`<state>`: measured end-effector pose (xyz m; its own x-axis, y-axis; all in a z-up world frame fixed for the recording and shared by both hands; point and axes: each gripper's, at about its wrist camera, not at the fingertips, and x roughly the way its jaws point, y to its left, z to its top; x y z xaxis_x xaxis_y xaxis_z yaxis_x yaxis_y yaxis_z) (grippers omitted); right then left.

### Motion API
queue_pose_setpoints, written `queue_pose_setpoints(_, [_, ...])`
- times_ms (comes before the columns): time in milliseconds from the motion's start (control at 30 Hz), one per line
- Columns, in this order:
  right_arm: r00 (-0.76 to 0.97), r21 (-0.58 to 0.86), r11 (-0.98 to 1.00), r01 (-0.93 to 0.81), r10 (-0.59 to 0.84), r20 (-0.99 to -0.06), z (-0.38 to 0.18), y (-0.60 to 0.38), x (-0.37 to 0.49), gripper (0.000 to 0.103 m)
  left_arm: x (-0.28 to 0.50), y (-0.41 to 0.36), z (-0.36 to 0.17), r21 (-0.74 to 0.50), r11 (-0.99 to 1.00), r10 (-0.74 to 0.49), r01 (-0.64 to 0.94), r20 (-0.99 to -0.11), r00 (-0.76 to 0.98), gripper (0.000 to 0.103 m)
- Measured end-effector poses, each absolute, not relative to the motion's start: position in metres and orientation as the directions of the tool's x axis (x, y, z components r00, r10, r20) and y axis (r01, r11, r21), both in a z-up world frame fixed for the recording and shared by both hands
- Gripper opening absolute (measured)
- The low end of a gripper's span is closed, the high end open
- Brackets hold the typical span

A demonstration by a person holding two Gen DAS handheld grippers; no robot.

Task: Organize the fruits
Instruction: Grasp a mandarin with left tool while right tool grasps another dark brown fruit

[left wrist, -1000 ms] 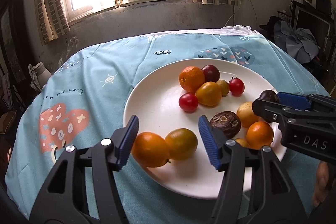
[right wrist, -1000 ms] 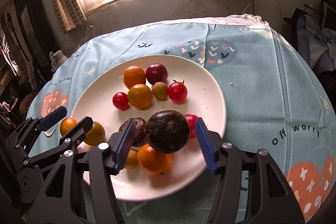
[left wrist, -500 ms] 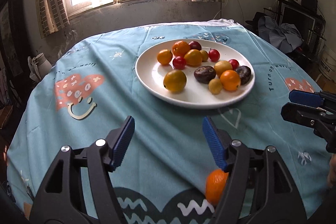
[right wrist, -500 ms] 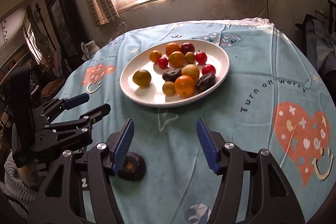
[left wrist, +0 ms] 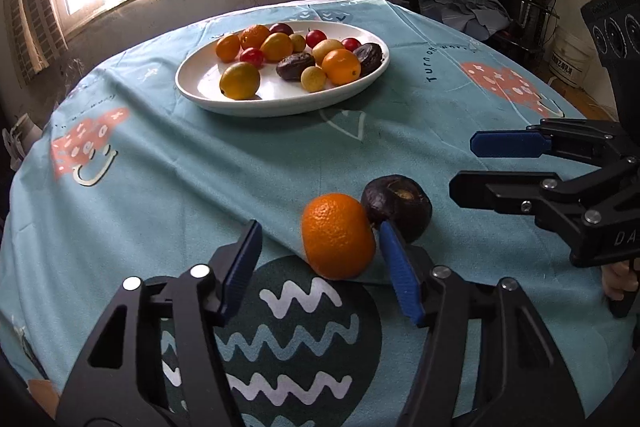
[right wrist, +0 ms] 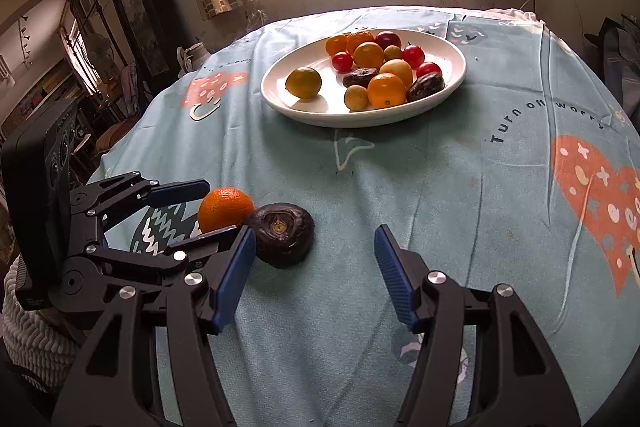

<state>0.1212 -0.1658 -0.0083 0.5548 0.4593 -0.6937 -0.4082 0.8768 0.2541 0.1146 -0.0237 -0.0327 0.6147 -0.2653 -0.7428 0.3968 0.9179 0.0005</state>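
Left wrist view: our left gripper (left wrist: 316,263) has its jaws apart and has just been narrowing. The orange (left wrist: 338,235) sits between them on the tabletop (left wrist: 168,187), touching only the right pad, so it isn't gripped. Our right gripper (right wrist: 314,265) is spread with nothing between the pads. The dark passion fruit (right wrist: 282,235) lies just beside its left finger, touching the orange. The rest stays on the white plate (right wrist: 456,75), well apart. Likely next: back out straight so neither fruit rolls.

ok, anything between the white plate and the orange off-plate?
Nothing: only bare teal printed tablecloth between white oval plate and round orange, clear in both wrist views.
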Motion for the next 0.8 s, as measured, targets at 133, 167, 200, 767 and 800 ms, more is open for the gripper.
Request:
queue_pose_setpoints(133, [0.552,0.253,0.874,-0.415,0.463,-0.694,-0.009,-0.165,0.120,0.062,0.115,-0.025,-0.035,-0.037,0.905,-0.306,0.423,-0.748,0.589,0.038])
queue_pose_setpoints(167, [0.551,0.252,0.874,-0.415,0.462,-0.695,-0.009,-0.164,0.120,0.062,0.115,-0.024,-0.033,-0.042,0.907,-0.309,0.419,-0.744,0.592,0.037])
queue_pose_setpoints(200, [0.550,0.249,0.875,-0.416,0.460,-0.698,-0.010,-0.164,0.120,0.062,0.114,-0.021,-0.030,-0.043,0.912,-0.306,0.408,-0.733,0.607,0.037])
queue_pose_setpoints(767, [0.521,0.057,0.872,-0.486,0.342,-0.782,-0.032,-0.105,0.137,0.048,0.115,0.009,-0.010,0.046,0.978,-0.124,0.204,-0.656,0.744,0.037])
queue_pose_setpoints(800, [0.530,0.059,0.874,-0.483,0.345,-0.774,-0.031,-0.106,0.136,0.048,0.115,0.009,-0.009,0.049,0.979,-0.119,0.199,-0.653,0.748,0.037])
